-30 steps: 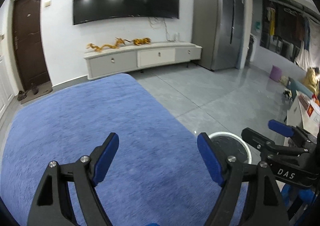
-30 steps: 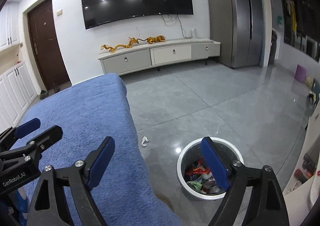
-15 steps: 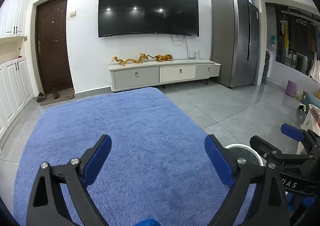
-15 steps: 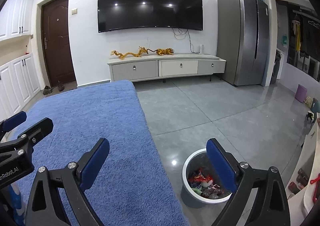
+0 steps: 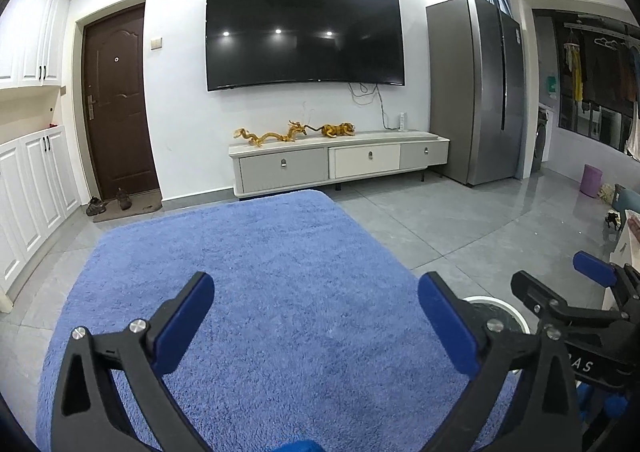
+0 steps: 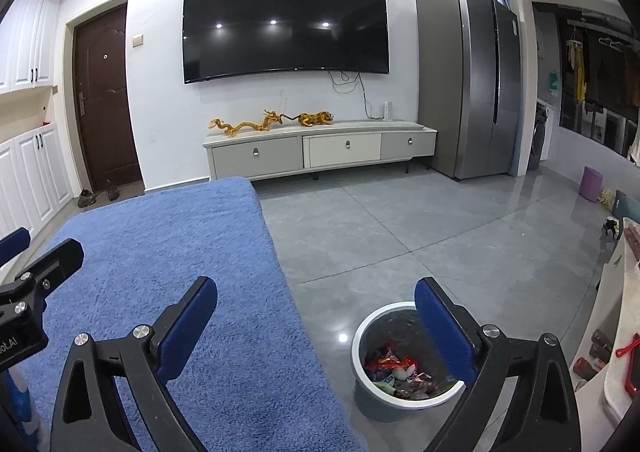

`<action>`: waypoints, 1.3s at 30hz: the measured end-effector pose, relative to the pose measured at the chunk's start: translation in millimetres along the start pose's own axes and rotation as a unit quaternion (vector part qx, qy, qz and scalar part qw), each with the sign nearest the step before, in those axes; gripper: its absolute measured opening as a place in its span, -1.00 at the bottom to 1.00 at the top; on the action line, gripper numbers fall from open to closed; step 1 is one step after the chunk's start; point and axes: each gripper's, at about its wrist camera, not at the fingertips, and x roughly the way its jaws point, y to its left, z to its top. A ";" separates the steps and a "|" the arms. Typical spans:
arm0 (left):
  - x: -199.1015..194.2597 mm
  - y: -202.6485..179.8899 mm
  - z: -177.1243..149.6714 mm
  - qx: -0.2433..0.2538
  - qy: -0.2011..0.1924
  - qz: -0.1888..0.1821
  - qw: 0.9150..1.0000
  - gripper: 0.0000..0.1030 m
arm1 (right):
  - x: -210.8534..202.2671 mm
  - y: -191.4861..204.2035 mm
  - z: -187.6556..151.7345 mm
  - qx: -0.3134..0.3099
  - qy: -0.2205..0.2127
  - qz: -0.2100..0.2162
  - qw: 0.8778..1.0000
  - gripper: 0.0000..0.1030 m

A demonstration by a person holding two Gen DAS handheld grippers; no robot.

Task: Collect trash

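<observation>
A: State of the left gripper?

B: Its jaws stand wide apart and have just been opening further. Nothing lies between the blue pads; only the blue rug shows beneath them.

A: And the right gripper?

B: Also spread wide, with nothing between the pads. It hangs over the right edge of the rug, its right finger in front of the bin.

A: Location of the trash?

B: Red and mixed-colour wrappers lie inside the grey, white-rimmed bin, which stands on the grey tiled floor just beside the rug's near right edge. In the left wrist view only part of the bin's rim shows, behind the right gripper.

A: Far side of the room?

B: A wall-mounted television above a low cabinet, a dark door on the left, a steel refrigerator on the right.
</observation>
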 end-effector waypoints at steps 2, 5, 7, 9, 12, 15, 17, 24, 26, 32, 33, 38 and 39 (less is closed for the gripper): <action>-0.8 0.5 -0.8 -0.002 0.000 -0.001 1.000 1.00 | -2.0 -0.1 -1.5 -0.001 -0.002 0.001 1.000 0.94; -2.6 -1.7 -2.9 0.001 -0.001 -0.001 1.000 1.00 | -0.6 -1.9 -3.3 0.002 0.000 0.001 1.000 0.94; -2.9 -4.6 -5.2 0.003 0.000 -0.003 1.000 1.00 | 0.1 -3.6 -4.4 0.003 0.002 0.001 1.000 0.95; -1.0 -6.9 -7.2 0.007 0.001 -0.004 1.000 1.00 | 0.6 -3.2 -4.4 0.001 0.002 -0.002 1.000 0.95; -0.1 -10.3 -9.4 0.010 0.005 -0.005 1.000 1.00 | 1.7 -4.6 -6.2 0.002 0.006 -0.004 1.000 0.95; 1.6 -10.7 -10.8 0.011 0.007 -0.005 1.000 1.00 | 3.1 -7.3 -8.8 0.007 0.011 -0.009 1.000 0.96; 2.6 -11.3 -11.0 0.011 0.010 -0.007 1.000 1.00 | 3.8 -7.9 -9.7 0.011 0.013 -0.011 1.000 0.96; 5.2 -14.8 -14.9 0.013 0.017 -0.008 1.000 1.00 | 3.8 -12.2 -15.4 0.013 0.017 -0.014 1.000 0.96; 5.7 -13.7 -14.6 0.010 0.019 -0.008 1.000 1.00 | 4.0 -13.1 -14.5 0.012 0.016 -0.015 1.000 0.96; 5.4 -13.7 -14.8 0.009 0.017 0.001 1.000 1.00 | -1.0 -13.9 -12.8 0.010 0.010 -0.022 1.000 0.96; 5.9 -13.5 -15.4 0.008 0.019 0.002 1.000 1.00 | -1.7 -13.7 -12.4 0.009 0.009 -0.022 1.000 0.96; 8.5 -12.9 -19.0 0.005 0.024 0.005 1.000 1.00 | -2.9 -12.7 -12.1 0.004 0.007 -0.030 1.000 0.96; 9.4 -12.6 -19.7 0.005 0.025 0.005 1.000 1.00 | -3.3 -13.2 -12.0 0.002 0.007 -0.032 0.999 0.96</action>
